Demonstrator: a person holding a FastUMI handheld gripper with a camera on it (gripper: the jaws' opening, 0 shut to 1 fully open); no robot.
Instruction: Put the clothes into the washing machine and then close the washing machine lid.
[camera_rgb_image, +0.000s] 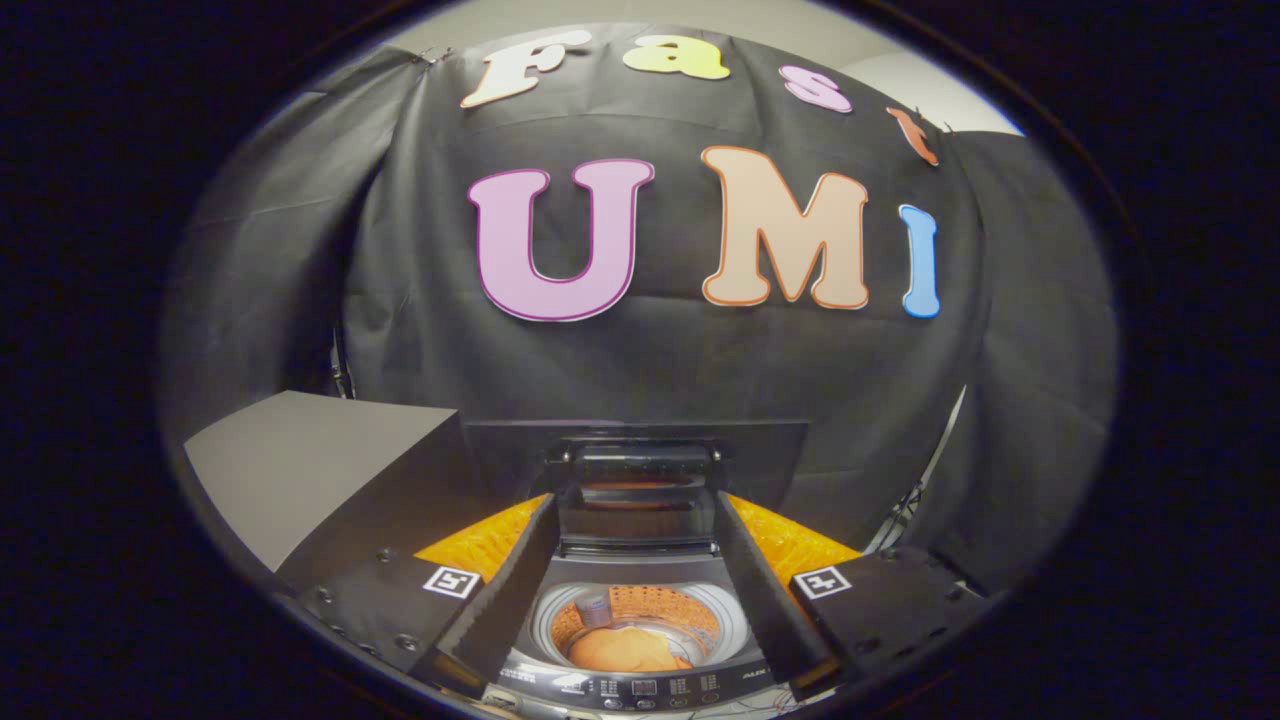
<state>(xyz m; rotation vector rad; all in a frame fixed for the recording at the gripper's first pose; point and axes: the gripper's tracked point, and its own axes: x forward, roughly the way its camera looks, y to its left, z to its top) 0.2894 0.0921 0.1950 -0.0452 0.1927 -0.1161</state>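
**Clothes in the drum, lid up, gripper empty**

Fingers of the hand-held black two-finger gripper (640, 600) stand wide apart above the small top-loading washing machine (640, 685), and nothing is held between them. Each finger is a dark, textured wedge (515, 590), with orange padding behind it and a square black-and-white marker on the block at its base.

Between the fingers lies the machine's round opening, ringed in pale grey. Inside, an orange-tan bundle of clothes (625, 650) rests at the bottom of the perforated drum (680, 608), toward the front edge of the opening, with a small pale cylindrical object (596, 606) against the drum's left rear wall.

The dark transparent lid (637, 490) stands raised, hinged at the machine's rear edge, just beyond the fingertips. A control panel with small buttons (640, 688) runs along the front edge. A grey box-like surface (300, 470) sits to the left of the machine.
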